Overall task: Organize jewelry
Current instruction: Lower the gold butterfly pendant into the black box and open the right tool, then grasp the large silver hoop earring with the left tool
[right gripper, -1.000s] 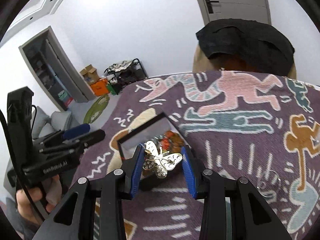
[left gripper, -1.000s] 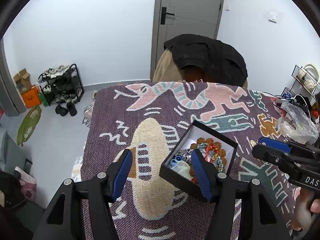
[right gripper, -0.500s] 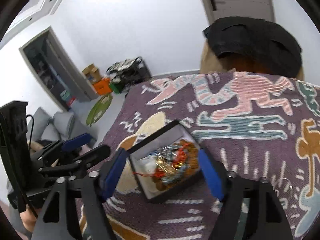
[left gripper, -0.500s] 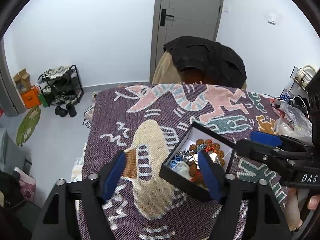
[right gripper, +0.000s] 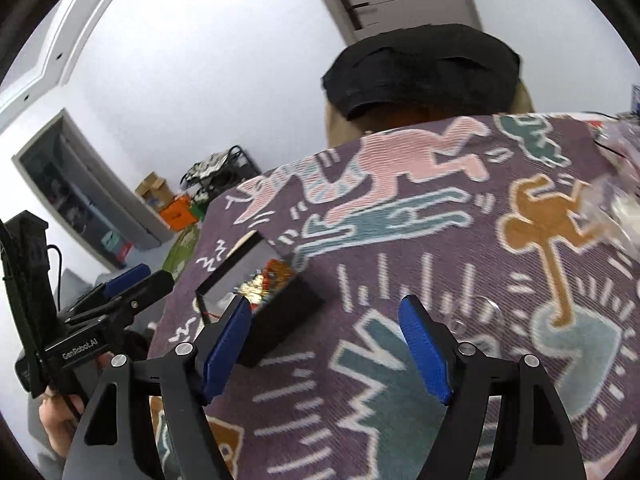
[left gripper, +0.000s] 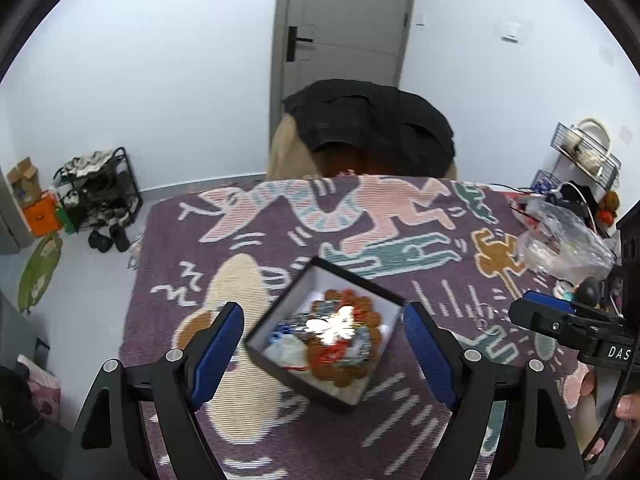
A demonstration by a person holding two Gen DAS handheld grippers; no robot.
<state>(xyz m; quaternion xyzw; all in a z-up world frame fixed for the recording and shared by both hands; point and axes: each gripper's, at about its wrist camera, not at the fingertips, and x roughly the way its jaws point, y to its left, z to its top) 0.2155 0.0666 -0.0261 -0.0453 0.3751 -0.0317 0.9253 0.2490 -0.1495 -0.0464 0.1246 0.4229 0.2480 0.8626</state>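
While both tools hover above the patterned blanket (left gripper: 280,432):
Boxes: one black jewelry box (left gripper: 326,330), white-lined, on the blanket.
Jewelry: one heap inside the box; pale butterfly piece (left gripper: 334,326) on top.
Left gripper (left gripper: 324,344): blue pads spread wide, box seen between them, untouched.
Right gripper (right gripper: 324,344): spread, nothing between, box just beyond its left pad.
Writing: "GenRobot.AI" on left tool; "DAS" on right tool.
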